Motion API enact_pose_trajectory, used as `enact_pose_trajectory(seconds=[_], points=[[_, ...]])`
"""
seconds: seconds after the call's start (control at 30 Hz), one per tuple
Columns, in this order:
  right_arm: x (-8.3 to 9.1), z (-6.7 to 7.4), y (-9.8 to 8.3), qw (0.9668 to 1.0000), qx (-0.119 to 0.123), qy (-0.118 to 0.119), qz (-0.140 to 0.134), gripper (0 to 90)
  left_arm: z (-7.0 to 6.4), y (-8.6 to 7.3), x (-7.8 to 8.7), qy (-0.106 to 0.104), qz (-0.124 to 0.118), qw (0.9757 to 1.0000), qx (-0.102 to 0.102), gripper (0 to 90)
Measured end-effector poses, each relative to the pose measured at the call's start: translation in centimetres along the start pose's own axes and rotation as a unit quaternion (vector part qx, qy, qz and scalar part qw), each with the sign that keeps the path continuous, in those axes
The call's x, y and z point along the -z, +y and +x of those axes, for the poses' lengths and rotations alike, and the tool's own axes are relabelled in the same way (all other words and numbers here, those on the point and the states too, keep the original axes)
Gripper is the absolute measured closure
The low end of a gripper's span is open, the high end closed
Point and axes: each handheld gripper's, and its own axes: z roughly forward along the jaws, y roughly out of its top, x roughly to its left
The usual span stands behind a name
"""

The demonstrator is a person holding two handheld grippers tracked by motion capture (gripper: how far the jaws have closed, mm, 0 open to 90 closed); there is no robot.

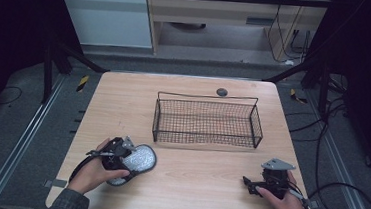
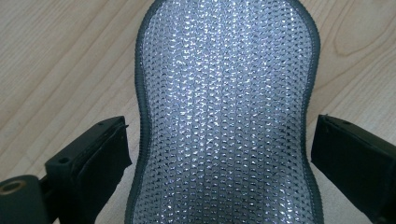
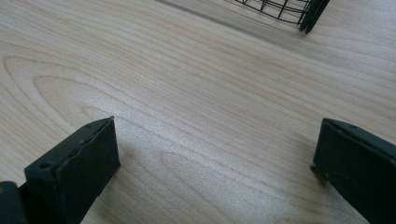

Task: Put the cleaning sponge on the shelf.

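Note:
A silver, glittery scouring pad (image 1: 143, 156) with a dark grey border lies flat on the wooden table (image 1: 123, 99) at the front left. My left gripper (image 1: 127, 163) is down over its near end and stands open. In the left gripper view the jaws straddle the narrow waist of the pad (image 2: 224, 93), with a thin gap on each side, and the gripper (image 2: 219, 140) hovers close above the table. My right gripper (image 1: 249, 182) rests at the front right, open, with bare wood between its jaws (image 3: 215, 144).
A black wire basket (image 1: 206, 97) stands in the middle of the table with nothing in it; one of its corners (image 3: 308, 14) shows ahead of the right gripper. A small dark round disc (image 1: 221, 92) sits at the table's far edge.

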Motion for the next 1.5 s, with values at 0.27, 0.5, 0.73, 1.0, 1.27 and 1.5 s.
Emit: enact_pose_trajectory(seconds=[0.27,0.5,0.73,1.0,1.27,1.5], points=[[0.0,0.0,0.0,1.0,0.0,0.0,0.0,0.3,0.5,-0.2,-0.7,-0.006,0.002,0.9999,0.009,2.4],[0.0,0.0,0.0,1.0,0.0,0.0,0.0,0.3,0.9,-0.3,-1.4,-0.015,0.005,0.9997,0.019,0.5],[0.0,0.0,0.0,1.0,0.0,0.0,0.0,0.3,0.8,-0.1,-1.4,-0.02,-0.002,0.9995,0.023,3.5],[0.0,0.0,0.0,1.0,0.0,0.0,0.0,0.3,0.4,0.0,-0.3,-0.006,-0.02,0.9995,0.023,6.0],[0.0,0.0,0.0,1.0,0.0,0.0,0.0,0.3,-0.5,-0.4,1.6,-0.006,-0.054,0.9985,0.002,6.0],[0.0,0.0,0.0,1.0,0.001,0.0,0.0,0.3,-1.6,0.5,2.7,0.005,-0.084,0.9963,-0.018,6.1]])
